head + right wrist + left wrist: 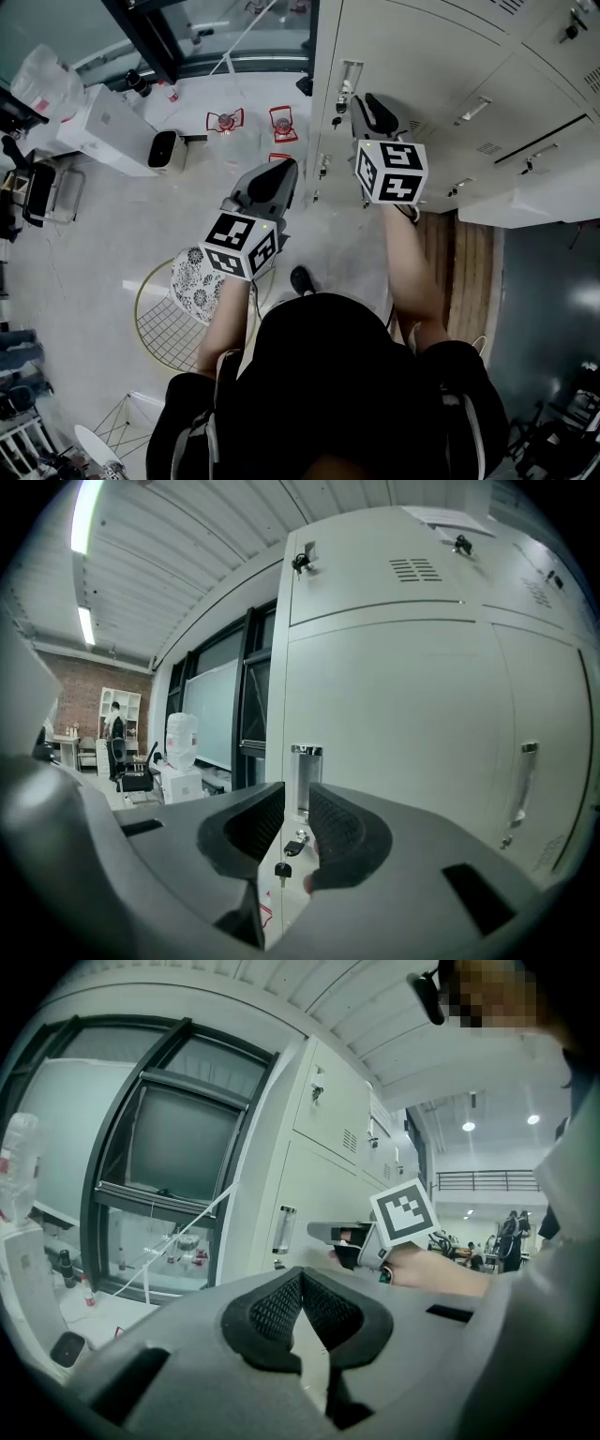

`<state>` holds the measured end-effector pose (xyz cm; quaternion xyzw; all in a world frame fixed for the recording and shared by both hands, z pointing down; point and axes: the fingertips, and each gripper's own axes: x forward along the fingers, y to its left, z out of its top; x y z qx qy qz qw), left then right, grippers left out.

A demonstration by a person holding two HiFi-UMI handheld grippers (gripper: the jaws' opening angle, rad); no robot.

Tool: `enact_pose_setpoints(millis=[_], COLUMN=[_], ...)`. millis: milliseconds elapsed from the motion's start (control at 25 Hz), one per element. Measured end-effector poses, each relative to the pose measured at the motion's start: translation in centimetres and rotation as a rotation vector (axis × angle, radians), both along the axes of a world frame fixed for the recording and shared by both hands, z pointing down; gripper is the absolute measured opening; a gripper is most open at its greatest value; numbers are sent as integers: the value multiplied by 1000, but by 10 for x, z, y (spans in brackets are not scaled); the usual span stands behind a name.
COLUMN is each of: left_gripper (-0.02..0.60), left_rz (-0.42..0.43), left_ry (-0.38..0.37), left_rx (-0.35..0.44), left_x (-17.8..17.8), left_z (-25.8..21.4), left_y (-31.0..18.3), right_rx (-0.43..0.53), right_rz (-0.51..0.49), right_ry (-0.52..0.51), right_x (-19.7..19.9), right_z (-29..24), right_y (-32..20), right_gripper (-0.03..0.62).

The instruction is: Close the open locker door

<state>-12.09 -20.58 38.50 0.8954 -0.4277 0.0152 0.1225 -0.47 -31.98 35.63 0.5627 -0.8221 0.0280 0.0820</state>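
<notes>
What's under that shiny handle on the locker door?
A key sits just below the handle, with a second key hanging lower. The right hand-held gripper covers whatever lies on either side of them.

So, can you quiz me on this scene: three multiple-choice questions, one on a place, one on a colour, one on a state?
1. Where do the keys hang? A in a drawer; B just below the locker handle; C on a wall hook.
2. What colour are the lockers? A green; B black; C whitish.
3. How are the right tongs? A apart and empty; B shut on a key; C clamped on the handle.
Answers: B, the keys dangle under the handle; C, pale panels throughout; A, a gap shows between them.
</notes>
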Motion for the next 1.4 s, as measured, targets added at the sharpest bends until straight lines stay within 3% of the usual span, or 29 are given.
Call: enact_pose_setpoints(millis=[400,920,1400], left_gripper=[17,17,18], left_rz=[40,109,121], left_ry=[-7,-1,13], left_rx=[5,13,53], left_x=[65,151,184], left_z=[-7,-18,-34], left_y=[44,128,186], right_rx=[17,8,78], right_rz=[-46,-81,-143], right_ry=[-13,-32,-71], right_x=[55,121,152], right_z=[-10,-1,-36], right_y=[80,200,297], right_gripper=[74,21,6])
